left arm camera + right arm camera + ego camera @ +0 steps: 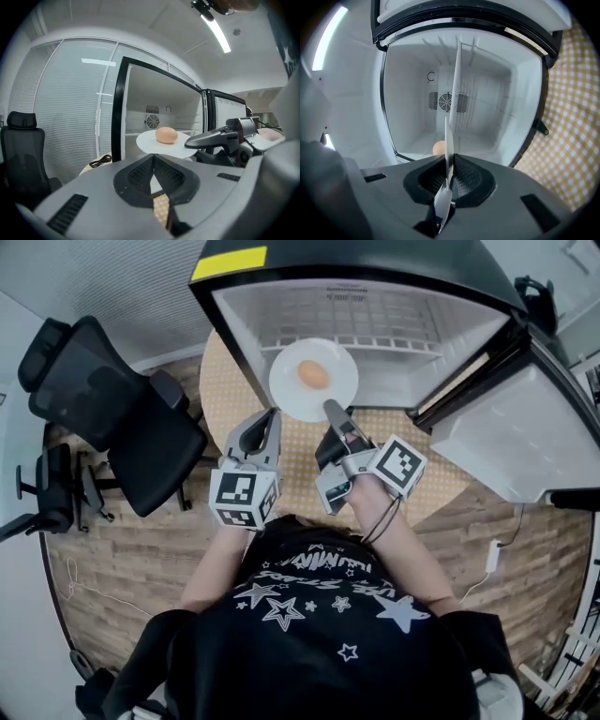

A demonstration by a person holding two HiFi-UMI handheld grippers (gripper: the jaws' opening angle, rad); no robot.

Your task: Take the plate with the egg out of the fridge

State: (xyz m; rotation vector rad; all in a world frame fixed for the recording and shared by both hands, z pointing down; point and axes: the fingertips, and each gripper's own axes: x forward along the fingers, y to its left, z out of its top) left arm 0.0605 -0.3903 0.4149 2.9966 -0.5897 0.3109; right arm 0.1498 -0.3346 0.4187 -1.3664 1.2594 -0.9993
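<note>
A white plate (289,396) with a brown egg (314,375) on it hangs at the mouth of the open fridge (375,320). My right gripper (331,410) is shut on the plate's near rim. In the right gripper view the plate (456,93) stands edge-on between the pads of the right gripper (449,161), and the egg (438,148) peeks out to its left. My left gripper (270,415) hovers just left of the plate, shut and holding nothing. The left gripper view shows the left gripper (153,159), the plate (152,143), the egg (166,135) and the right gripper (197,139) clamped on the rim.
The fridge door (511,442) stands swung open at the right. The fridge sits on a round table with a yellow checked cloth (441,479). A black office chair (103,404) stands to the left. A black cable (99,161) lies on the table by the fridge's left edge.
</note>
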